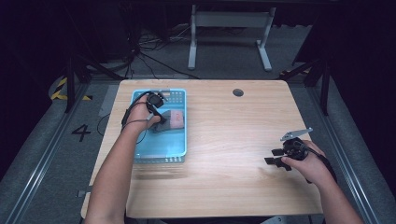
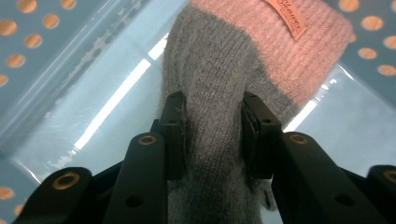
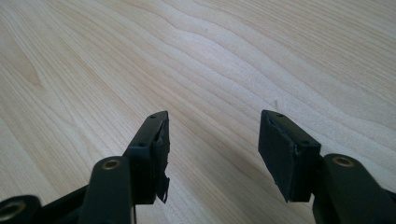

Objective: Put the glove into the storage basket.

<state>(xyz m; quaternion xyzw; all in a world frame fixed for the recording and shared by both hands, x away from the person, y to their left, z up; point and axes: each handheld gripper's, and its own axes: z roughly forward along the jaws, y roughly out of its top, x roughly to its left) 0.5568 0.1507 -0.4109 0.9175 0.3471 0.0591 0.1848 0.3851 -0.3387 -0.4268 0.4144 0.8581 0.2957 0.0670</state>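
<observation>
From the high view, the blue basket (image 1: 161, 154) sits on the left part of the wooden bench (image 1: 224, 140), and everything else is easiest to place off that basket. The grey and pink knitted sock (image 1: 172, 121) lies inside it, in the far half, near the basket's right wall. The left claw (image 1: 161, 116) is down in the basket right at the sock's grey end, with the person's left forearm coming in over the basket's near rim. The right claw (image 1: 275, 156) is well apart from the basket, off on the right side of the bench, held just above the wood with nothing near it.

In the left gripper view you're looking straight into the basket: pale blue floor, perforated walls up in the corners. The sock (image 2: 219, 93) runs up the middle, the grey part near the camera and the pink ribbed cuff with a small label at the far end, toward the basket wall. The left claw (image 2: 212, 130) has its two black pads pressed against either side of the grey part, so it's closed on the sock at a middling width, and the knit looks slightly pinched between them.

The right gripper view is just bare bench (image 3: 210, 56) grain under the right claw (image 3: 212, 140), away from the basket. Its jaws stand wide apart with nothing between them.
</observation>
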